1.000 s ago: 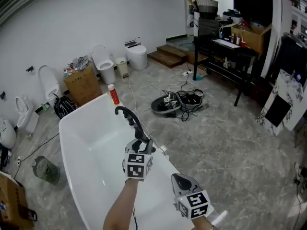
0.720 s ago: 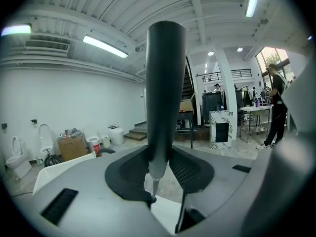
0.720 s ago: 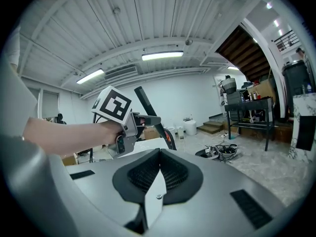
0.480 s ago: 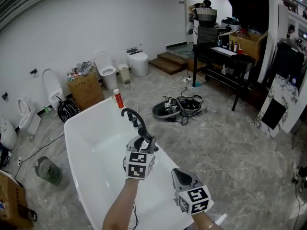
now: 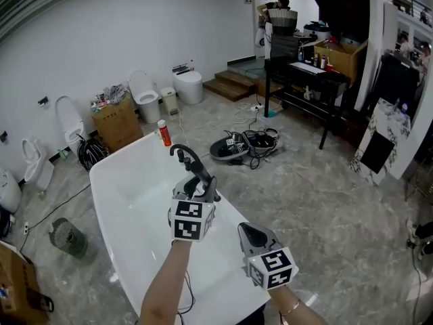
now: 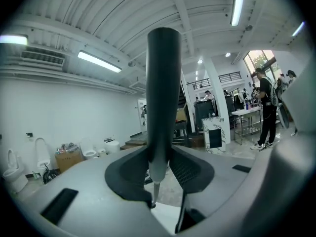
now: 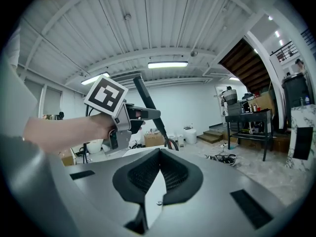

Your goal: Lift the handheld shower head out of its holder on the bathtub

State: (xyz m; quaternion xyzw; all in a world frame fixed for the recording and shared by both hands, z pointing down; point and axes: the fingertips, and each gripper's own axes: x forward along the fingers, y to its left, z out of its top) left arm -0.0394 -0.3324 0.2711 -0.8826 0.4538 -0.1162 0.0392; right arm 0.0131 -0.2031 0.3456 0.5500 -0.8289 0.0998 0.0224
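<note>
In the head view my left gripper (image 5: 201,188) is shut on the slim black handle of the shower head (image 5: 196,171), above the right rim of the white bathtub (image 5: 101,175). In the left gripper view the handle (image 6: 160,93) stands upright between the pads, with a thin metal end below them. The right gripper view shows the left gripper (image 7: 148,114) from the side. There the handle (image 7: 145,95) sticks up out of it and a dark hose (image 7: 170,143) curves down. My right gripper (image 5: 249,232) hovers lower right, its jaws together on nothing.
A red bottle (image 5: 162,133) stands on the tub's far rim. Cables and a round device (image 5: 243,143) lie on the marble floor to the right. A black table (image 5: 304,80) stands beyond them. Toilets (image 5: 145,93) and a cardboard box (image 5: 116,120) line the wall.
Both grippers have risen and drifted a little left in the head view. The left one keeps its grip on the shower handle.
</note>
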